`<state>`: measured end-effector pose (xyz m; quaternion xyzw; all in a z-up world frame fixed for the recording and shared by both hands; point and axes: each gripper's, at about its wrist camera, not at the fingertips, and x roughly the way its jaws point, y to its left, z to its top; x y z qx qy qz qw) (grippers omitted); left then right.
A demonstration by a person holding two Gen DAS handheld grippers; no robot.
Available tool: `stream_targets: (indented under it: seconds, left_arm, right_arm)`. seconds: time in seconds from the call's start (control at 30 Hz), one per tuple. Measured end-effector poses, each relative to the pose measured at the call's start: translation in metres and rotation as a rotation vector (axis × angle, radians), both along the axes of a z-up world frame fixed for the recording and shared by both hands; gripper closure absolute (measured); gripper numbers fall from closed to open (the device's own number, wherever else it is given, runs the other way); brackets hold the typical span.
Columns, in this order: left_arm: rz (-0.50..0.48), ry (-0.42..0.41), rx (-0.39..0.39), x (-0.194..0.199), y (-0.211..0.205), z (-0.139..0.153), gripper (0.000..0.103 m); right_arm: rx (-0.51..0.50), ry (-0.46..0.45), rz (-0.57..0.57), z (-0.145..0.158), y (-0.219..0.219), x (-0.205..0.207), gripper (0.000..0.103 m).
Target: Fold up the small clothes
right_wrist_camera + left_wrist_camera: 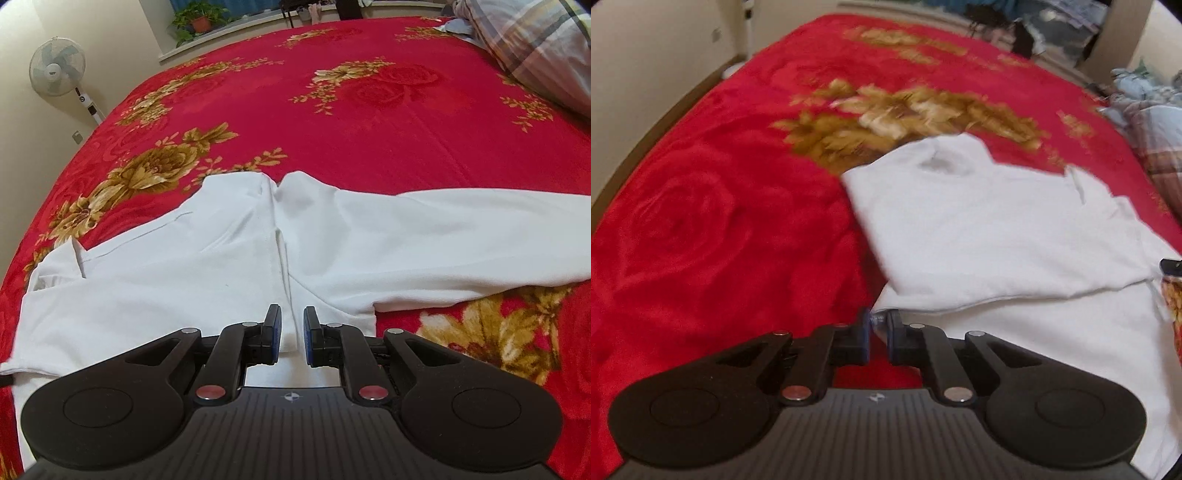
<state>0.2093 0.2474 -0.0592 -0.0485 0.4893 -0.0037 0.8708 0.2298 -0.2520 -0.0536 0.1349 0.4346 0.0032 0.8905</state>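
Note:
A small white long-sleeved garment (997,229) lies on a red bedspread, its left part folded over the body. My left gripper (878,325) hovers at the garment's near left edge, jaws slightly apart, with nothing clearly held between them. In the right wrist view the same garment (207,266) lies flat with one sleeve (461,236) stretched out to the right. My right gripper (291,325) is open just above the garment's near hem, with a fold of white cloth between the pads but not clamped.
The red floral bedspread (369,92) covers a wide bed. A plaid pillow (535,48) lies at the far right. A standing fan (57,68) and a potted plant (199,18) stand beyond the bed's far left. Clothes are piled at the back (1052,22).

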Motion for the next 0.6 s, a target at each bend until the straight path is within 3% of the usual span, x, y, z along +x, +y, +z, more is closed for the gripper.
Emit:
stream_targets:
  seconds: [0.03,0.1,0.13,0.17,0.23,0.33,0.4,0.5,0.6]
  left_arm:
    - [0.019,0.04,0.058,-0.001,-0.004,-0.003,0.102]
    - [0.029,0.101,0.188,-0.004,-0.009,-0.008,0.101]
    - [0.035,0.083,0.18,-0.005,-0.008,-0.003,0.101]
    - [0.048,0.021,0.123,-0.008,-0.005,0.008,0.101]
    - [0.043,-0.122,-0.06,-0.013,0.001,0.031,0.098]
    - [0.02,-0.166,-0.219,-0.009,0.001,0.034,0.097]
    - [0.002,-0.105,-0.205,0.002,-0.004,0.019,0.097]
    - [0.006,0.075,-0.063,0.02,-0.009,-0.019,0.099]
    - [0.038,0.022,-0.1,0.016,-0.009,-0.005,0.096]
  right_arm:
    - [-0.001,0.002,0.003,-0.001,0.001,0.0,0.09]
    - [-0.005,0.008,0.009,-0.003,0.002,0.001,0.09]
    - [-0.008,0.012,0.009,-0.004,0.002,0.002,0.09]
    - [-0.013,0.018,0.007,-0.005,0.003,0.003,0.09]
    - [-0.015,0.024,0.005,-0.008,0.005,0.004,0.09]
    - [-0.006,0.02,0.006,-0.009,0.005,0.004,0.09]
    - [-0.004,0.021,0.004,-0.012,0.005,0.005,0.09]
    - [-0.025,0.047,-0.015,-0.021,0.004,0.007,0.09]
    - [-0.031,0.078,-0.051,-0.027,-0.003,0.007,0.09]
